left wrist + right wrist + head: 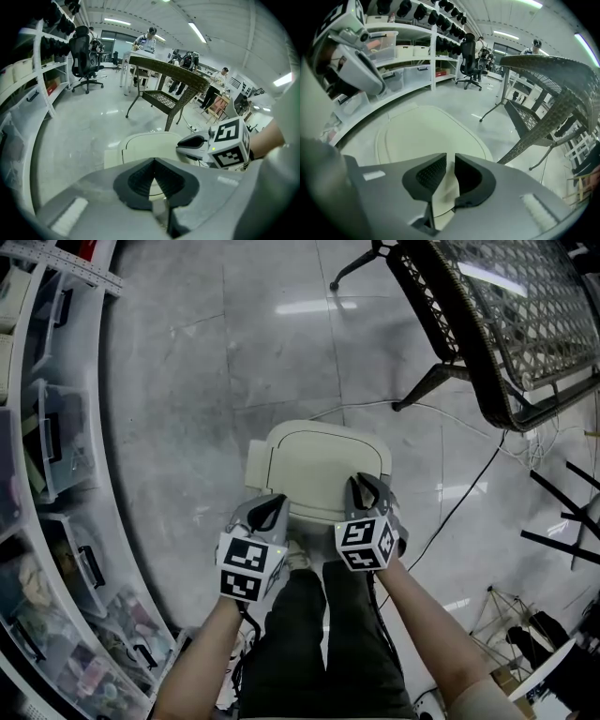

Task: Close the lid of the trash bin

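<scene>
The cream trash bin (323, 470) stands on the grey floor just ahead of the person's legs, its lid lying flat and down. My left gripper (272, 508) hovers over the lid's near left corner, jaws together and empty. At the near right edge my right gripper (368, 486) has only a thin slit between its tips, and it holds nothing. In the left gripper view the lid (150, 145) lies beyond the closed tips of the left gripper (154, 161). The right gripper view shows the lid (422, 136) below the right gripper (450, 157).
A dark wicker chair (506, 324) stands at the far right of the bin. Curved shelves with plastic boxes (47, 427) run down the left. Cables (469, 493) trail across the floor at right. The person's legs (319, 634) are directly behind the bin.
</scene>
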Action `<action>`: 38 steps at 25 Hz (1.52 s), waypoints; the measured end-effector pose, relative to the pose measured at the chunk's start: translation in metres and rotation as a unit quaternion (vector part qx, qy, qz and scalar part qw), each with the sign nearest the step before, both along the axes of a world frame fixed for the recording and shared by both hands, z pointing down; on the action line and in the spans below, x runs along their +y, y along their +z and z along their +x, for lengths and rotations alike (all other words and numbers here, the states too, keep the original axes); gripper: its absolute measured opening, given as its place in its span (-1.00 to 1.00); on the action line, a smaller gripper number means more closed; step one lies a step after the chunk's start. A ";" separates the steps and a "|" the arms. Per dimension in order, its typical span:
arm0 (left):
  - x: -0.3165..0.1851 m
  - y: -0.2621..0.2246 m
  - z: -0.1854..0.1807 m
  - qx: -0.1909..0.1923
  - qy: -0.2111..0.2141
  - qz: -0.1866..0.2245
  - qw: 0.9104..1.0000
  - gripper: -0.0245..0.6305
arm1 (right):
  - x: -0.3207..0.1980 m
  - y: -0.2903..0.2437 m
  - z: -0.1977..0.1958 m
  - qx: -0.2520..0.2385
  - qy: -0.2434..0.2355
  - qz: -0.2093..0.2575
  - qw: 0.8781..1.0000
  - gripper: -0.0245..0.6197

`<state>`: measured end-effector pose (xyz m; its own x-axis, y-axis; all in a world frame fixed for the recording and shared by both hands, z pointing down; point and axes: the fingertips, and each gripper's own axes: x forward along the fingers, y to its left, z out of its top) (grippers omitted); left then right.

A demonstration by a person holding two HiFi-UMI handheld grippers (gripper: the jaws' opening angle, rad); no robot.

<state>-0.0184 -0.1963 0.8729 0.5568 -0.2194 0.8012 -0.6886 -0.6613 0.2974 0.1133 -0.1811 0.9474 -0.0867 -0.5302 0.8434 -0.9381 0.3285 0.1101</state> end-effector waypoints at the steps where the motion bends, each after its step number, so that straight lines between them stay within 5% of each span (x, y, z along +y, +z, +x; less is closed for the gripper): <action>1: -0.001 -0.003 -0.002 0.000 -0.001 0.002 1.000 -0.92 | 0.000 0.000 0.002 -0.004 0.007 -0.007 1.000 -0.72; 5: -0.005 -0.021 -0.007 0.000 -0.004 0.013 1.000 -0.92 | -0.001 -0.009 0.012 -0.029 0.031 -0.033 0.999 -0.47; 14: -0.019 -0.109 -0.012 0.011 -0.017 0.048 0.999 -0.92 | -0.016 -0.128 0.007 -0.073 0.040 0.009 0.997 -0.56; 22: -0.046 -0.230 -0.025 0.025 -0.026 0.121 0.992 -0.92 | -0.042 -0.295 0.001 -0.124 0.042 0.103 0.986 -0.72; 28: -0.057 -0.357 -0.037 0.061 -0.058 0.225 0.971 -0.92 | -0.044 -0.434 -0.001 -0.153 0.038 0.193 0.968 -0.75; 38: -0.024 -0.539 -0.046 0.086 -0.037 0.350 0.932 -0.92 | -0.006 -0.637 -0.011 -0.195 0.017 0.320 0.927 -0.85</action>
<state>-0.0645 -0.2206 0.3337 0.6268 -0.6971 0.3481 -0.7216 -0.6879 -0.0782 0.1019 -0.1866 0.3106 -0.2931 -0.9191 0.2633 -0.9561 0.2825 -0.0782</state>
